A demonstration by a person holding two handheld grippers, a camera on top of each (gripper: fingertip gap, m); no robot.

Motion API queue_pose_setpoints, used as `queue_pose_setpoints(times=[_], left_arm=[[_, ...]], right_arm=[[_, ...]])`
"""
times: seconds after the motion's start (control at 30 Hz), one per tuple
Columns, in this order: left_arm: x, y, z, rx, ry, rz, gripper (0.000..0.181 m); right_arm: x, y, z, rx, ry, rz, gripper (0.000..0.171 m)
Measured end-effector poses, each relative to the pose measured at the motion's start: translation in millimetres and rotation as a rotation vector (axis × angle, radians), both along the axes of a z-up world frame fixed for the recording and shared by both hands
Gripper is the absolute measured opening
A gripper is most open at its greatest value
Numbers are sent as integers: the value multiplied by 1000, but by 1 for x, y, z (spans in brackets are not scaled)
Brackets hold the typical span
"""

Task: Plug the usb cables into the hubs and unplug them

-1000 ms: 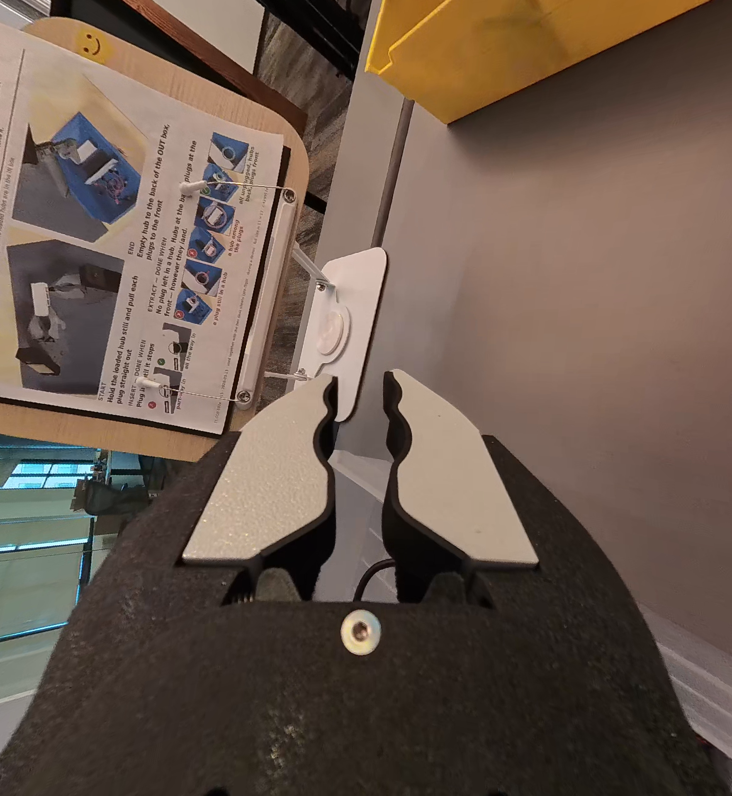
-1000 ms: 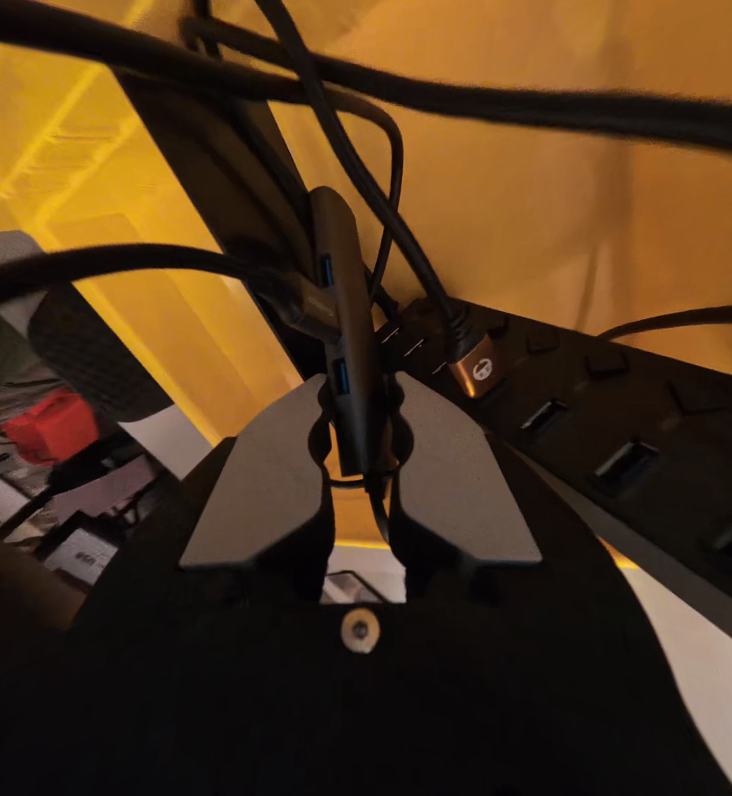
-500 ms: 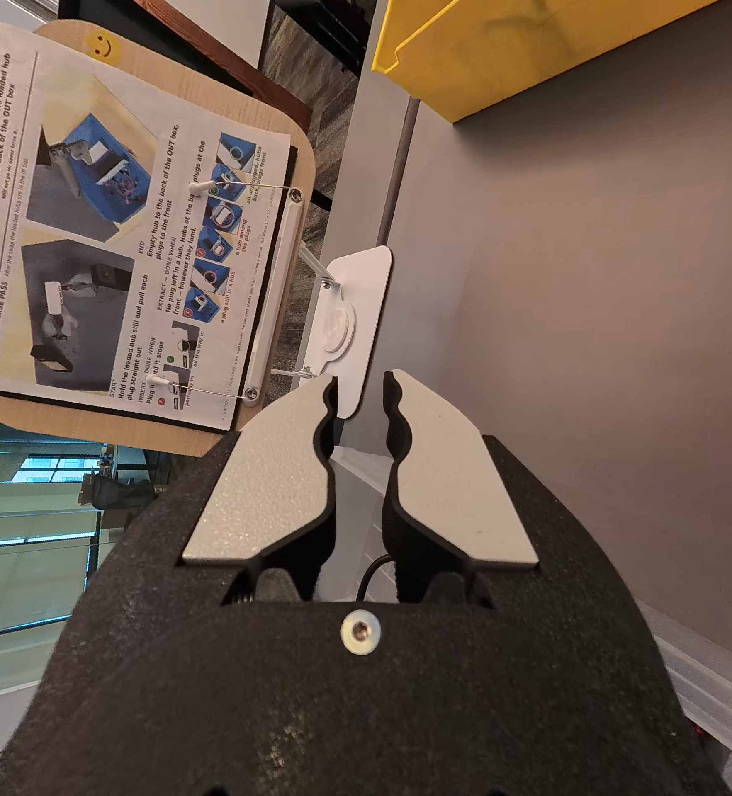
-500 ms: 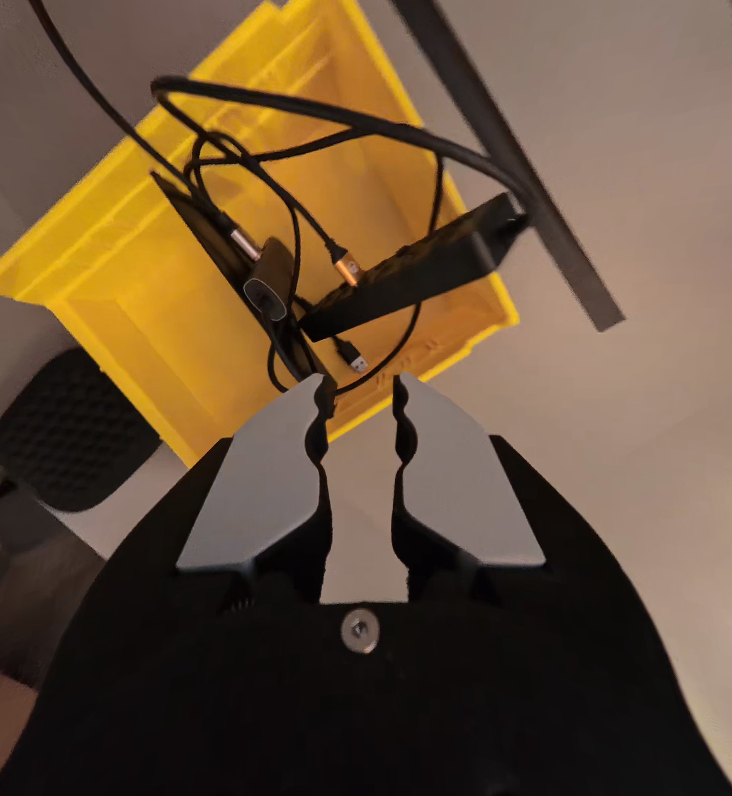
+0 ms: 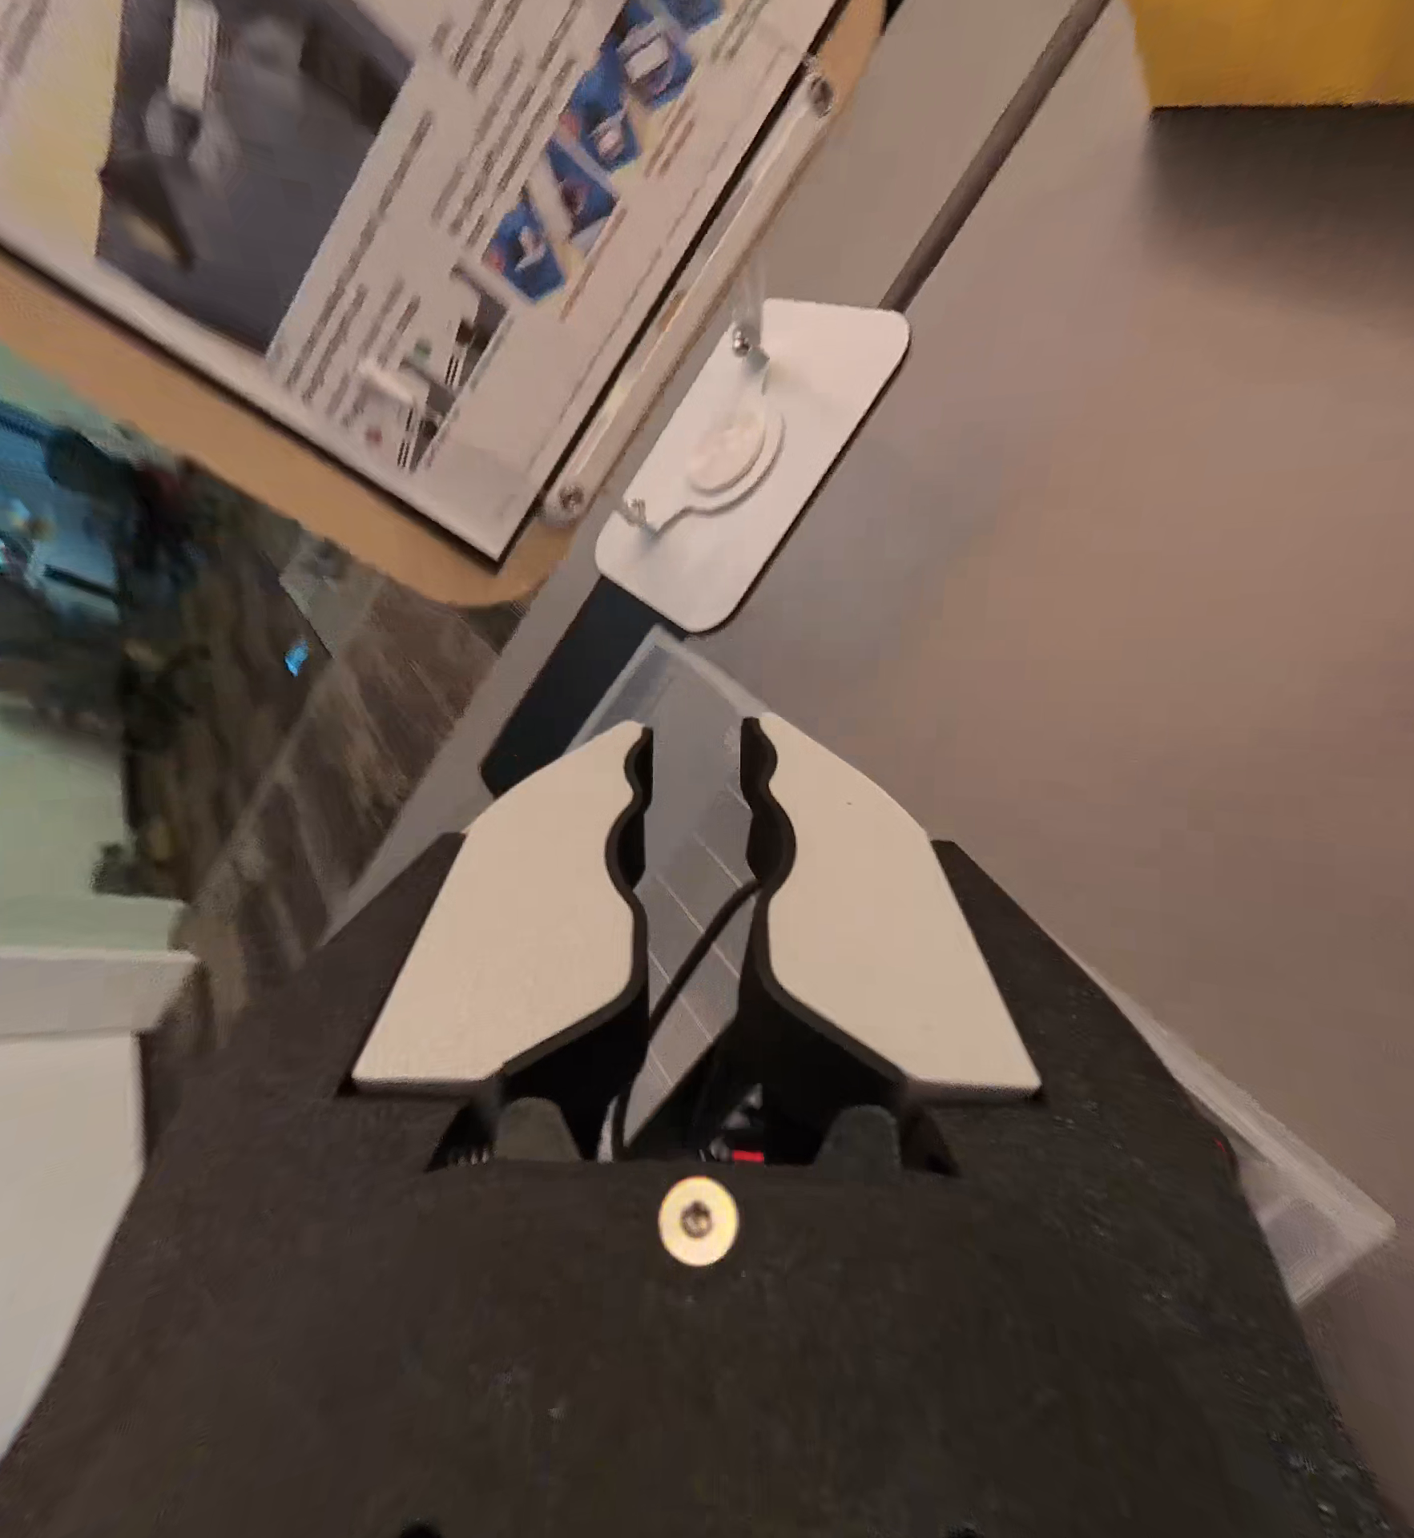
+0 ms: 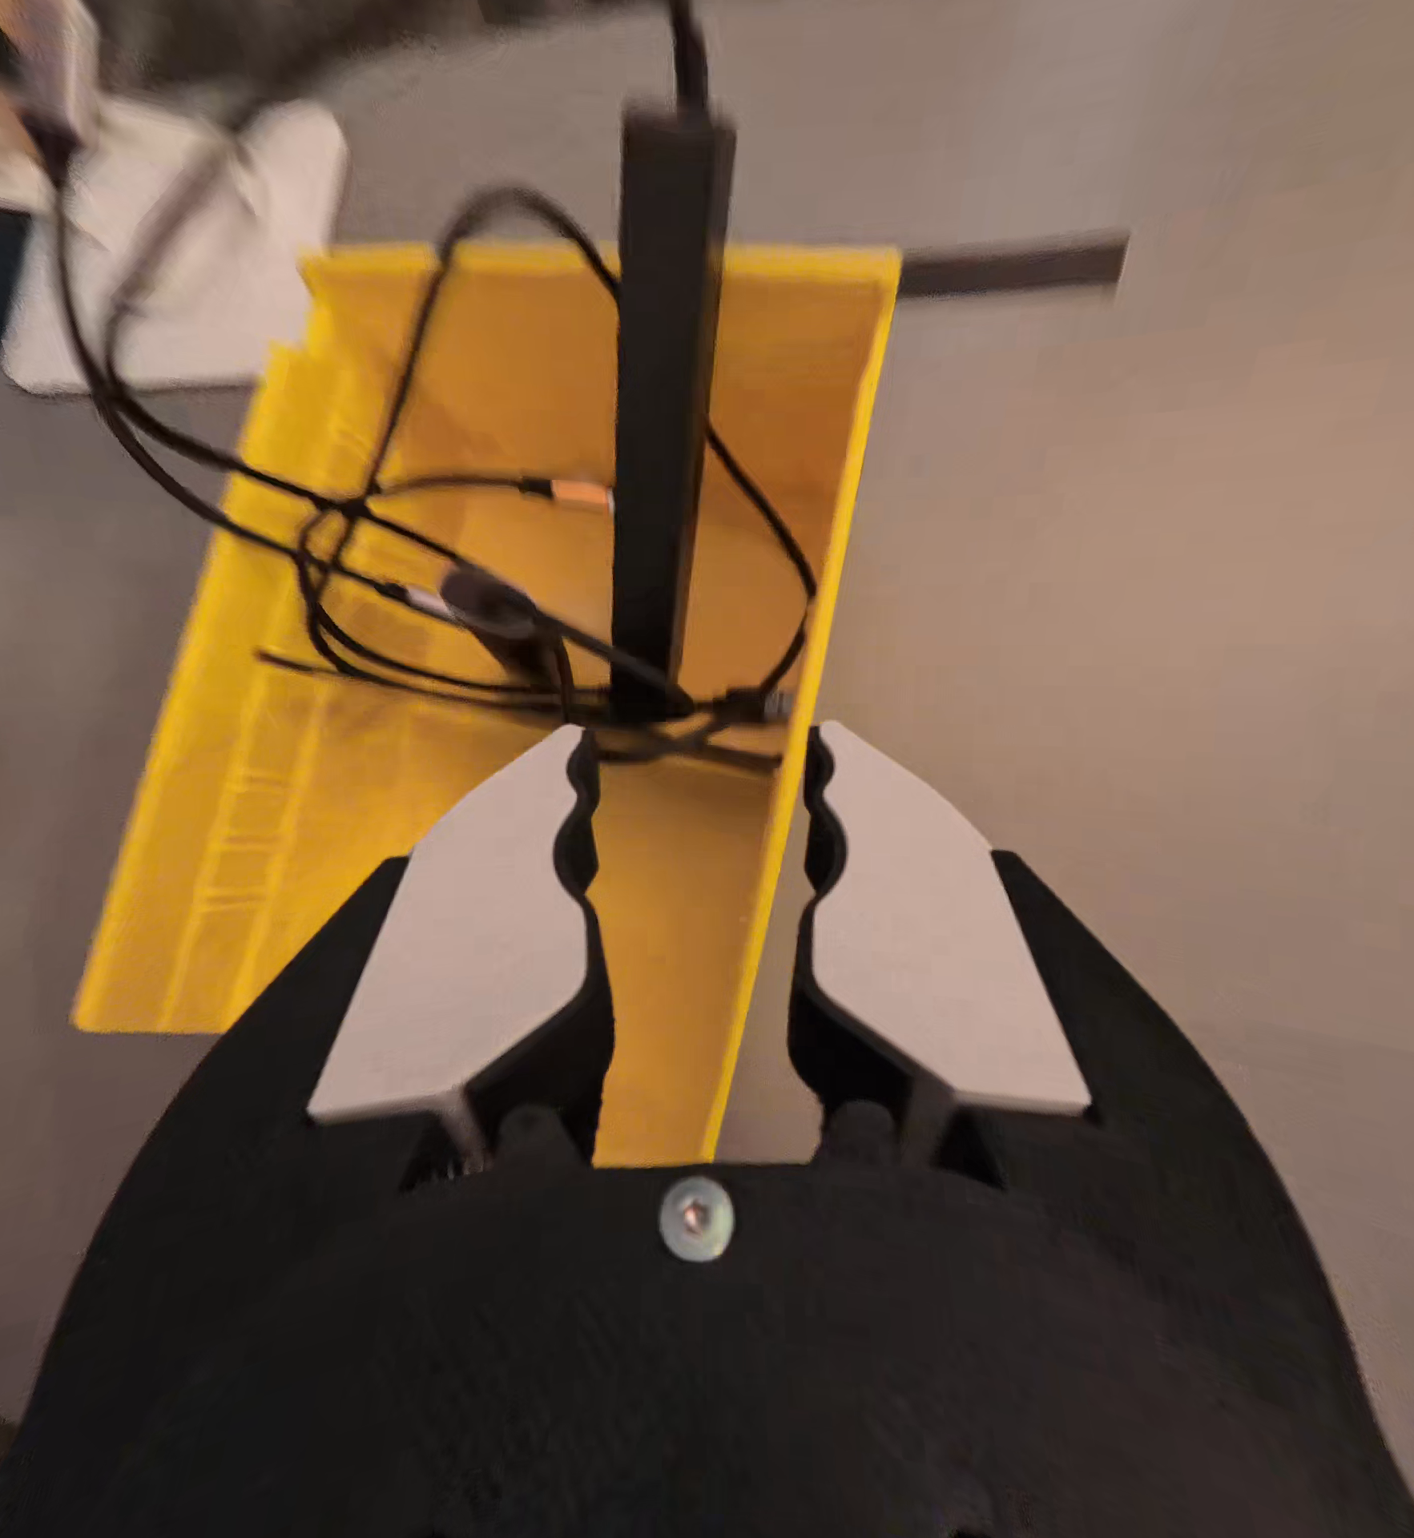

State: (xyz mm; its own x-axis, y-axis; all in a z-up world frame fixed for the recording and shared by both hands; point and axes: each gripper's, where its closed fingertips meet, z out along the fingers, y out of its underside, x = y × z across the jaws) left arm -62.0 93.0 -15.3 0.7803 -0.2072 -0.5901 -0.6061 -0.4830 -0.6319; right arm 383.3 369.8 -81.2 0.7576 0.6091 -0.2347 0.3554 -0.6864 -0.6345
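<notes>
**Both grippers empty, hubs and cables in the yellow bin**

In the right wrist view, the right gripper [image 6: 699, 732] is held above a yellow bin [image 6: 229, 832] on a grey table [image 6: 1144, 666]. Its fingers [image 6: 478, 915] are spread wide and nothing is gripped between them; the bin's right wall is seen through the gap. A long black hub [image 6: 662, 399] is seen leaning in the bin, with a cable entering its far end. A smaller dark hub [image 6: 491, 612] lies beside it, lower in the bin. Black cables [image 6: 337, 516] are looped loosely around both hubs and partly trail over the bin's left wall. A copper-coloured plug [image 6: 578, 495] is seen just beside the long hub; whether it is seated in a port cannot be told, as the picture is blurred.

In the left wrist view, the left gripper [image 5: 693, 736] is held away from the bin, only a corner of which is shown at the top right. Its fingers [image 5: 537, 899] are set narrowly apart with nothing between them. A thin black cable [image 5: 703, 932] is seen through the gap, lying in a clear container [image 5: 1236, 1165] below. An instruction sheet [image 5: 337, 208] on a wooden board [image 5: 404, 549] is mounted on a white stand [image 5: 753, 466] ahead. The background at the left is blurred.
</notes>
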Motion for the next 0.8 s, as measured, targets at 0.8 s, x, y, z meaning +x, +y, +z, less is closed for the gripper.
queue_pose_setpoints(times=[0.8], left_arm=[[-165, -118, -75, -319, -804, 700, 32]], right_arm=[[19, -32, -89, -343, -381, 95, 8]])
